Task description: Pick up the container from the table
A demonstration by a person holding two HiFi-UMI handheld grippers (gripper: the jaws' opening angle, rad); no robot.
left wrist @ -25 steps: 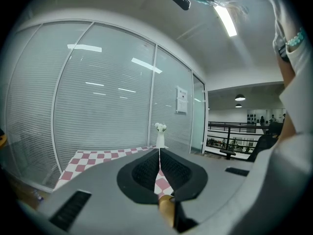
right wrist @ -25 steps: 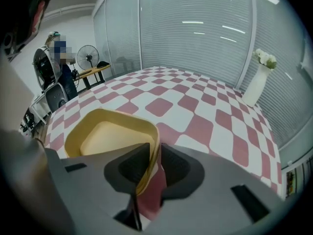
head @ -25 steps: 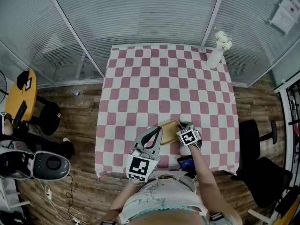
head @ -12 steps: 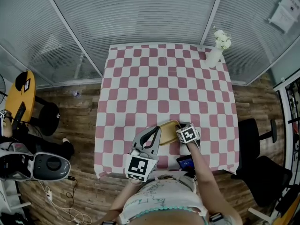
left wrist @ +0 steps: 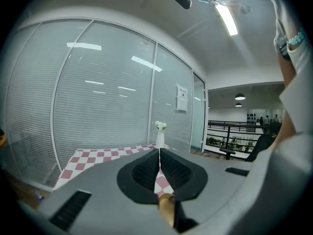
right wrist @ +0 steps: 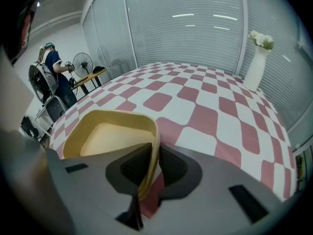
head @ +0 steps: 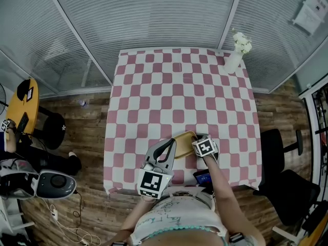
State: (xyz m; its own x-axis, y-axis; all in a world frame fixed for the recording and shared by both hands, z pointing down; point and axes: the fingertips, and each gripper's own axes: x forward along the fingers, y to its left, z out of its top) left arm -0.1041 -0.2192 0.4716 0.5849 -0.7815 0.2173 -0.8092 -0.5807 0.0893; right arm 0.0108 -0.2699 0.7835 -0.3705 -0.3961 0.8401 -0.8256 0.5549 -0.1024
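Observation:
A shallow yellow container (head: 183,140) sits at the near edge of the pink-and-white checked table (head: 179,86). In the right gripper view the right gripper (right wrist: 157,148) is shut on the thin rim of the container (right wrist: 112,136), one pad inside the wall and one outside. In the head view the right gripper (head: 198,140) is at the container's right side and the left gripper (head: 171,144) at its left side. In the left gripper view the left gripper (left wrist: 159,152) has its pads together, with a sliver of the yellow container (left wrist: 166,208) wedged low between them.
A white vase with flowers (head: 236,59) stands at the table's far right corner. A small device with a blue screen (head: 203,177) lies near the table's front edge. A black chair (head: 287,188) stands to the right, and a person (right wrist: 51,67) by a fan to the left.
Both grippers and the container stay in nearly the same place; only a slight shift of the head view shows.

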